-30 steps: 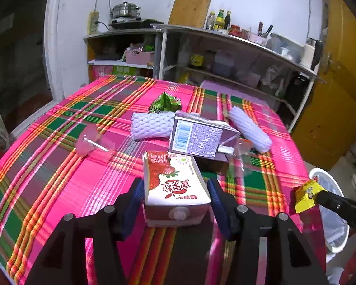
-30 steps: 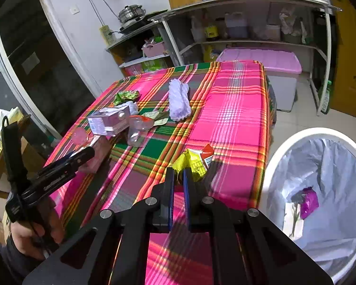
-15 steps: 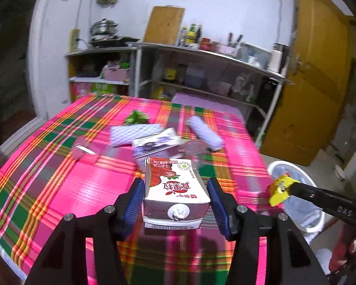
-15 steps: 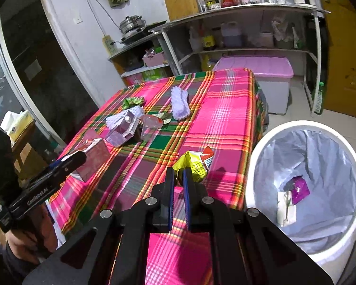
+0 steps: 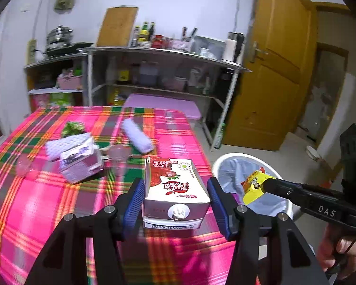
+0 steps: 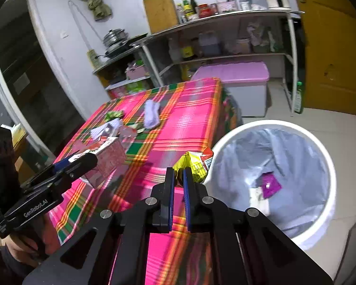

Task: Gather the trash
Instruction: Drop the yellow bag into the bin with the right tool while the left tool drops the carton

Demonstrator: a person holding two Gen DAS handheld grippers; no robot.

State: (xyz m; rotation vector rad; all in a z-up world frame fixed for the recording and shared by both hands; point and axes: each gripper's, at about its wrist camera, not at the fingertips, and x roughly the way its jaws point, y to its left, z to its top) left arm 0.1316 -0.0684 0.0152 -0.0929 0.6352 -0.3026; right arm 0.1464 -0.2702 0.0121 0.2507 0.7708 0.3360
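Both pairs of jaws are clamped on trash: the left gripper (image 5: 175,196) pinches a red-and-white drink carton (image 5: 175,187) between its blue pads (image 5: 134,199), cap end toward the camera, held above the pink plaid tablecloth (image 5: 35,201) near the edge that faces the white bin (image 6: 320,147); the right gripper (image 6: 177,180) has its fingers nearly together on a crumpled yellow snack wrapper (image 6: 192,166), which hangs just beside the bin's rim on the table side; inside the bin, on the grey liner (image 6: 284,156), lie a purple sachet (image 6: 270,186) and a scrap of white paper (image 6: 258,199); farther from the bin, on the tablecloth, sit a purple box (image 5: 80,163), a clear plastic cup (image 5: 117,155), two white foam nets (image 5: 136,135), a green wrapper (image 5: 72,127) and a blurred pinkish clear item (image 5: 26,168); beyond the table stand metal shelves (image 5: 163,54) and a lilac-lidded storage box (image 6: 239,76).
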